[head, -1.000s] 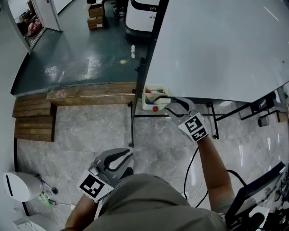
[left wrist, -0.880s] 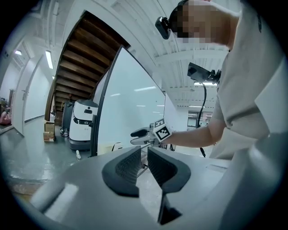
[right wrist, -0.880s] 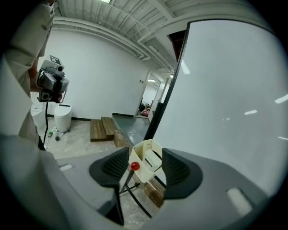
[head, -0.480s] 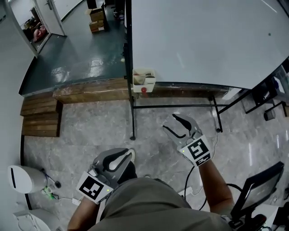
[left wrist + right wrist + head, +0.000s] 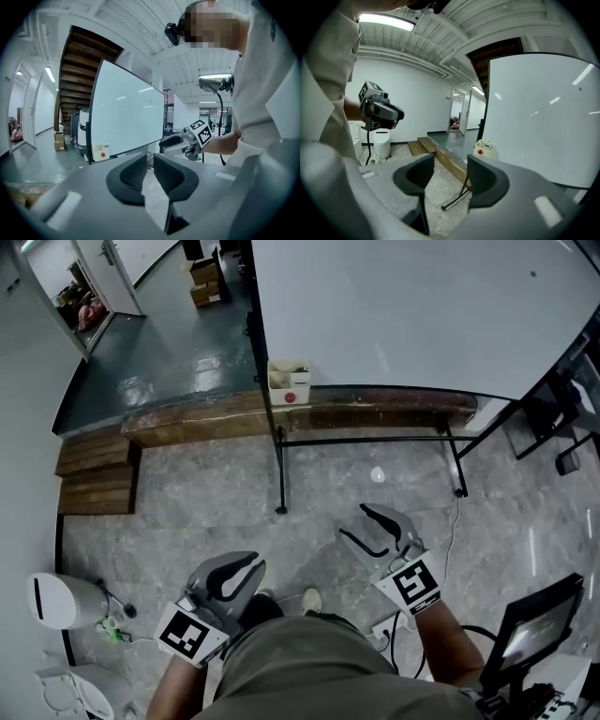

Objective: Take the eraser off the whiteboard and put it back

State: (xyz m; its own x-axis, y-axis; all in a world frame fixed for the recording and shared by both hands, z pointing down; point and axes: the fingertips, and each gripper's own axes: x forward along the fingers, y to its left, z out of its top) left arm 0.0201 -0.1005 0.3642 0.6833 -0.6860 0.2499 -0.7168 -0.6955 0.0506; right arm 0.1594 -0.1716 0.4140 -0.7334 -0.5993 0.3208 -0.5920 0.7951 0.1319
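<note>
The whiteboard stands on a black stand at the far side of the floor. A cream box with a red dot hangs at its lower left corner; I cannot make out an eraser in it. My right gripper hovers well short of the board, open and empty. My left gripper is low beside my body, its jaws nearly together with only a thin slit and nothing in it. The box appears far beyond the right gripper. The left gripper points toward the board.
A long wooden beam lies under the board, with wooden steps to its left. The stand's legs reach onto the marble floor. A white bin sits at lower left and a monitor at lower right.
Both grippers have drawn back from the whiteboard. The right gripper, earlier at the cream box, is now far from it, still open and empty. The board and box have receded.
</note>
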